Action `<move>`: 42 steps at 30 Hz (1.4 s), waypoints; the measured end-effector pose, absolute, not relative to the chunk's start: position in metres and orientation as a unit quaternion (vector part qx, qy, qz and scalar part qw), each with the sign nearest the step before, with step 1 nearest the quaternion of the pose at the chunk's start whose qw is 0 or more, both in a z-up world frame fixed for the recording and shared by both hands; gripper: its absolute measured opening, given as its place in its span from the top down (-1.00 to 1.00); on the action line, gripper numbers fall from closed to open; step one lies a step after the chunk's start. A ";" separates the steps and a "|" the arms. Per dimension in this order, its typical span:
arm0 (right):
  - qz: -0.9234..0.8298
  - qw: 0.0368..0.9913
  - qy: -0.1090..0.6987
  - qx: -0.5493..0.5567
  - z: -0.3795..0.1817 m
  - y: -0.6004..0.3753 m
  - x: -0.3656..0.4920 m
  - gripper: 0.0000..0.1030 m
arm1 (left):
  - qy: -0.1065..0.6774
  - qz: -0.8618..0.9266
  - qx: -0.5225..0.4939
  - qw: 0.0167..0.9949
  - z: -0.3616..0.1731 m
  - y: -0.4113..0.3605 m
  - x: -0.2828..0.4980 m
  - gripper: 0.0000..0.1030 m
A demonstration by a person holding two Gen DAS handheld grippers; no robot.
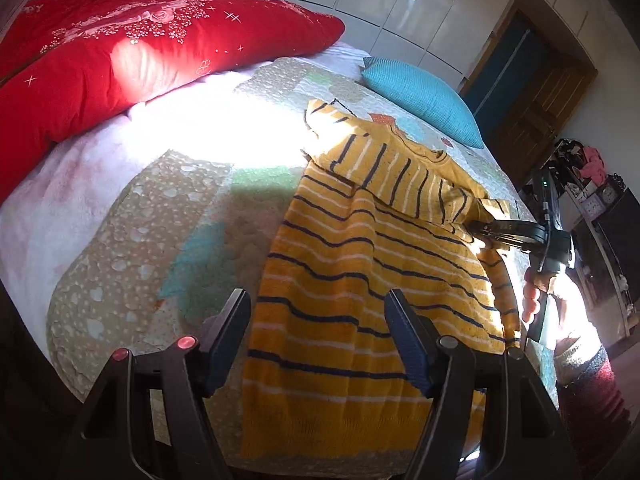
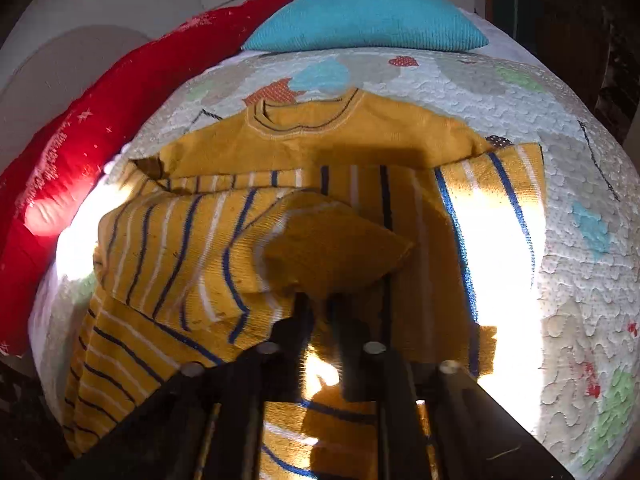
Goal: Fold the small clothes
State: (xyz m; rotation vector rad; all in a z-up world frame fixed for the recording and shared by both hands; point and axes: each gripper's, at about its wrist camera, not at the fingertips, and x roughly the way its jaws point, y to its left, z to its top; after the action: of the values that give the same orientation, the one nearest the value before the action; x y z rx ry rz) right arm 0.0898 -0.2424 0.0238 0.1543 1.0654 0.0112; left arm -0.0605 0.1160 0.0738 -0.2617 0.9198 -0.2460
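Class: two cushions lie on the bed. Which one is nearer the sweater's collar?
The teal cushion, just beyond the collar; the red cushion lies off to the side.

One sweater (image 1: 360,264), two pillows (image 1: 120,52) (image 2: 366,18)

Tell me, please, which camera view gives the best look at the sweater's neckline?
The right wrist view: the yellow striped sweater faces the camera there, with the neckline in plain sight below the blue pillow. In the left wrist view the neckline shows only as a foreshortened edge beyond the folded sleeve.
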 end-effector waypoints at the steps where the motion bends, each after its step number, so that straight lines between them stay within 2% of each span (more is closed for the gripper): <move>1: -0.015 0.862 0.503 0.061 0.022 -0.246 0.091 0.90 | 0.444 -0.117 -0.118 0.881 0.073 0.113 -0.060 -0.33; 5: -0.081 0.862 0.494 0.081 0.028 -0.278 0.087 0.91 | 0.454 -0.109 -0.096 0.879 0.065 0.110 -0.053 -0.33; 6: -0.079 0.867 0.484 0.091 0.034 -0.283 0.079 0.81 | 0.456 -0.107 -0.095 0.879 0.062 0.111 -0.051 -0.33; 7: -0.066 0.874 0.471 0.104 0.042 -0.287 0.070 0.78 | 0.456 -0.103 -0.094 0.879 0.060 0.111 -0.050 -0.33; 10: -0.035 0.883 0.450 0.128 0.059 -0.297 0.033 0.41 | 0.453 -0.093 -0.089 0.882 0.053 0.112 -0.045 -0.34; 12: -0.028 0.887 0.440 0.138 0.065 -0.304 0.001 0.16 | 0.453 -0.096 -0.082 0.883 0.049 0.113 -0.042 -0.47; 14: -0.027 0.885 0.441 0.148 0.063 -0.310 -0.030 0.13 | 0.454 -0.093 -0.075 0.883 0.044 0.115 -0.039 -0.53; 21: -0.035 0.860 0.472 0.189 0.022 -0.325 -0.112 0.13 | 0.484 -0.104 -0.073 0.866 0.019 0.118 -0.026 -0.53; 24: -0.008 0.854 0.466 0.232 0.010 -0.320 -0.130 0.02 | 0.486 -0.146 -0.084 0.858 0.019 0.111 -0.031 -0.53; 25: 0.001 0.853 0.461 0.244 0.009 -0.318 -0.134 0.00 | 0.488 -0.164 -0.099 0.851 0.019 0.110 -0.033 -0.50; 28: 0.043 0.842 0.451 0.294 0.006 -0.308 -0.140 -0.06 | 0.496 -0.180 -0.116 0.842 0.021 0.110 -0.042 -0.19; 34: 0.117 0.819 0.448 0.339 -0.008 -0.278 -0.154 -0.06 | 0.495 -0.187 -0.139 0.837 0.019 0.129 -0.062 -0.18; 39: 0.151 0.811 0.445 0.350 -0.014 -0.262 -0.173 -0.06 | 0.489 -0.205 -0.144 0.836 0.011 0.128 -0.072 -0.29; 42: 0.179 0.793 0.450 0.370 -0.020 -0.259 -0.181 -0.06 | 0.482 -0.229 -0.163 0.829 0.010 0.125 -0.076 -0.50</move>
State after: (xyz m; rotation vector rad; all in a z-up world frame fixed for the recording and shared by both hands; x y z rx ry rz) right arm -0.1813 -0.2587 -0.0198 0.7954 0.9684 0.3850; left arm -0.0763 0.1254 0.0102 -0.3465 1.0237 -0.4864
